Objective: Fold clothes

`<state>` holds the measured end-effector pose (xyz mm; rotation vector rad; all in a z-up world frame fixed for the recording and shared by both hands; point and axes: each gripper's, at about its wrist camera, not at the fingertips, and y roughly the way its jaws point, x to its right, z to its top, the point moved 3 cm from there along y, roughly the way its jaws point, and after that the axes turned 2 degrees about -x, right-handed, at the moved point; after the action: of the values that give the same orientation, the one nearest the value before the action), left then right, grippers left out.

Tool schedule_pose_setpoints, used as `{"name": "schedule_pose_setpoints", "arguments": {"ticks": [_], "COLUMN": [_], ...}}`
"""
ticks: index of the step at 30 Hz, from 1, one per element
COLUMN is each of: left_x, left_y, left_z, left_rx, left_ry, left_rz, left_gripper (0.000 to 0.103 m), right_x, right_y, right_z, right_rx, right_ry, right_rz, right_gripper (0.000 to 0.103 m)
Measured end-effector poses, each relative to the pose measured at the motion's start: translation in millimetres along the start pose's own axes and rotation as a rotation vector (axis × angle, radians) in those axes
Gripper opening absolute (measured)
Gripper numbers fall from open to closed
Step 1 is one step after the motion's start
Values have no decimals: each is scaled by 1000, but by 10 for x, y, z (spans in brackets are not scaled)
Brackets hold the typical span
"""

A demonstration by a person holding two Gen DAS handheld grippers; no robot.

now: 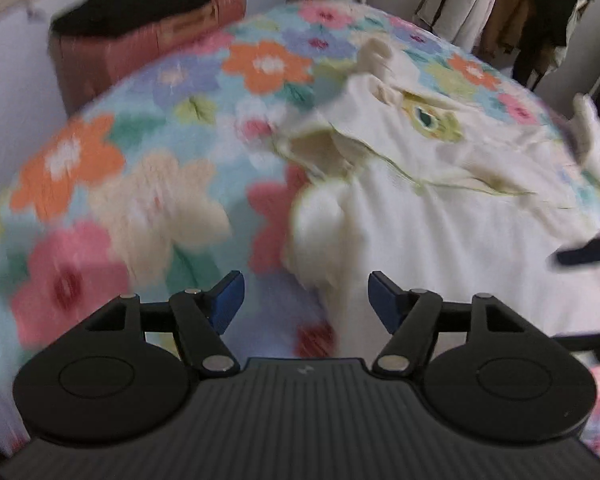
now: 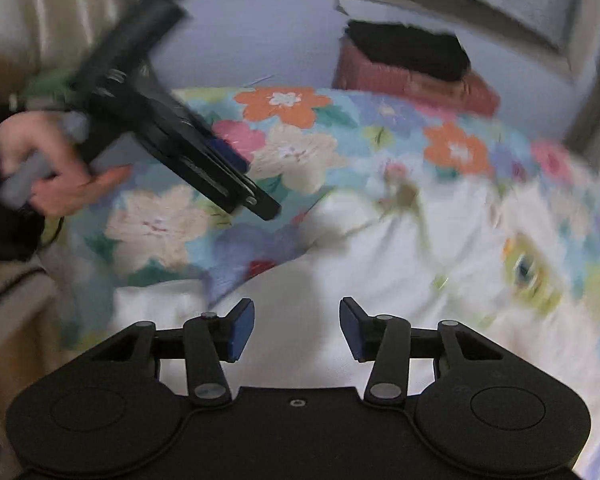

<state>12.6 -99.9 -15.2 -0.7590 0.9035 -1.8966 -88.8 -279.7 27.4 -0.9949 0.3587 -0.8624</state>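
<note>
We see a cream-white cotton garment with a green-and-yellow print (image 1: 440, 184) lying rumpled on the flower-patterned fleece bedspread (image 1: 112, 184), filling the left wrist view from twelve to four o'clock. Our left gripper (image 1: 306, 300) hangs above its edge with blue pads (image 1: 228, 298) spread apart, nothing between them. Our right gripper (image 2: 297, 330) likewise stands parted and empty over the white cloth. At ten o'clock in the right wrist view, a hand (image 2: 48, 168) grips the left tool's grey handle. A reddish-brown box topped with dark folded cloth (image 1: 140, 28) sits beyond the bed at eleven o'clock.
</note>
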Motion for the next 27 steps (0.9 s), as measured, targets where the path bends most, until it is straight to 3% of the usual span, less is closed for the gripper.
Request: {"name": "schedule_pose_setpoints", "arguments": {"ticks": [1, 4, 7, 10, 12, 13, 15, 18, 21, 24, 27], "left_x": [-5, -99, -162, -152, -132, -137, -196, -370, -440, -384, -266], "left_y": [71, 377, 619, 850, 1012, 1058, 1113, 1066, 882, 683, 574], "left_z": [17, -19, -66, -57, -69, -73, -83, -21, 62, 109, 91], "left_rx": [9, -17, 33, 54, 16, 16, 35, 72, 165, 258, 303], "left_ry": [17, -49, -102, -88, -48, -31, -3, -53, -87, -54, 6], "left_rz": [-4, -158, -176, -216, -231, -217, -198, -225, -272, -305, -355], "left_gripper": [69, 70, 70, 67, 55, 32, 22, 16, 13, 13, 13], "right_x": [35, 142, 192, 205, 199, 197, 197, 235, 337, 458, 499], "right_y": [32, 253, 553, 752, 845, 888, 972, 1053, 1066, 1058, 1105], "right_z": [70, 234, 297, 238, 184, 168, 143, 163, 245, 345, 425], "right_rx": [-2, -11, -6, 4, 26, 32, 38, 12, 14, 28, 39], "right_ry": [-35, -71, -122, -144, -151, -147, -140, -153, -182, -169, -215], "right_rz": [-26, -67, -67, -83, -79, -83, -90, -92, -109, -97, -98], "right_gripper": [54, 54, 54, 54, 54, 54, 54, 54, 55, 55, 61]}}
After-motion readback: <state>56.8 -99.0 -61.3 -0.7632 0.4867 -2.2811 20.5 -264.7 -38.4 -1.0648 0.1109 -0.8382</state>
